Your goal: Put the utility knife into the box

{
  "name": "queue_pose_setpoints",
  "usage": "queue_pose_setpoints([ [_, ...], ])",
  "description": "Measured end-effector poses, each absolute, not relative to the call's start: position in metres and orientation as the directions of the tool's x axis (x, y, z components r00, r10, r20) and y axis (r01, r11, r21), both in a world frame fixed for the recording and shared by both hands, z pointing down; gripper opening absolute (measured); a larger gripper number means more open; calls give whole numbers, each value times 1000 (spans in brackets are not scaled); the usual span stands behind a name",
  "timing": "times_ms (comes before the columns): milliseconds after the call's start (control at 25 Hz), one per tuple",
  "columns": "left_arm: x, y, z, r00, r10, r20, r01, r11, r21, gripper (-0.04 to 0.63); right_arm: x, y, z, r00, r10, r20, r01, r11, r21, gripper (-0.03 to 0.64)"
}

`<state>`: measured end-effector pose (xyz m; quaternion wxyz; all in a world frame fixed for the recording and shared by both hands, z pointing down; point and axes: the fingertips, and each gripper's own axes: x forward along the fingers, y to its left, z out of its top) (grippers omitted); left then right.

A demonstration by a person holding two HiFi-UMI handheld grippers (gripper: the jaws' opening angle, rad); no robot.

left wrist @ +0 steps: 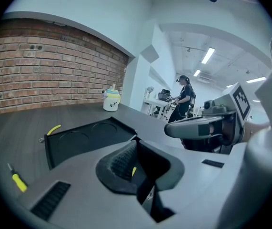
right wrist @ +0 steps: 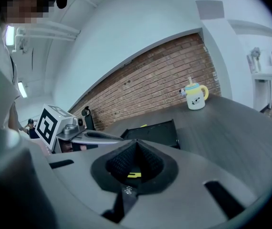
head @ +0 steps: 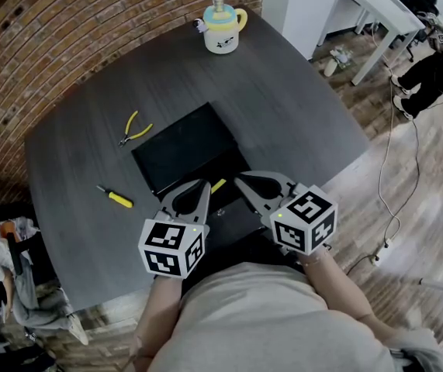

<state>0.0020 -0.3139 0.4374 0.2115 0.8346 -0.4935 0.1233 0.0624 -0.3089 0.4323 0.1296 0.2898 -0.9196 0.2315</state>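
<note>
We see a dark grey desk (head: 299,115), a brick wall (head: 66,37) and a wood floor (head: 430,161). Left hand-held gripper (head: 202,184) and right hand-held gripper (head: 241,179) are both closed, holding nothing. The utility knife (head: 218,185) lies between them, at the near edge of the black box (head: 182,142).

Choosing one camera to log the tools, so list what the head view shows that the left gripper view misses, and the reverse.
Only the head view: the marker cube on the left gripper, and the wooden floor beyond the table. Only the left gripper view: the ceiling lights and the ribbed pads inside that gripper's claw. Both: the black box, the mug, the yellow pliers, the screwdriver, the right gripper, and a yellow sliver of the utility knife.
</note>
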Motion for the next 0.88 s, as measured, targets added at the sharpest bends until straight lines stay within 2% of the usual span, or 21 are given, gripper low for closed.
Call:
queue_pose_setpoints([
  [880, 6, -306, 447, 486, -745, 457, -873, -435, 220, 32, 62, -303, 439, -801, -456, 388, -588, 723, -363, 3],
])
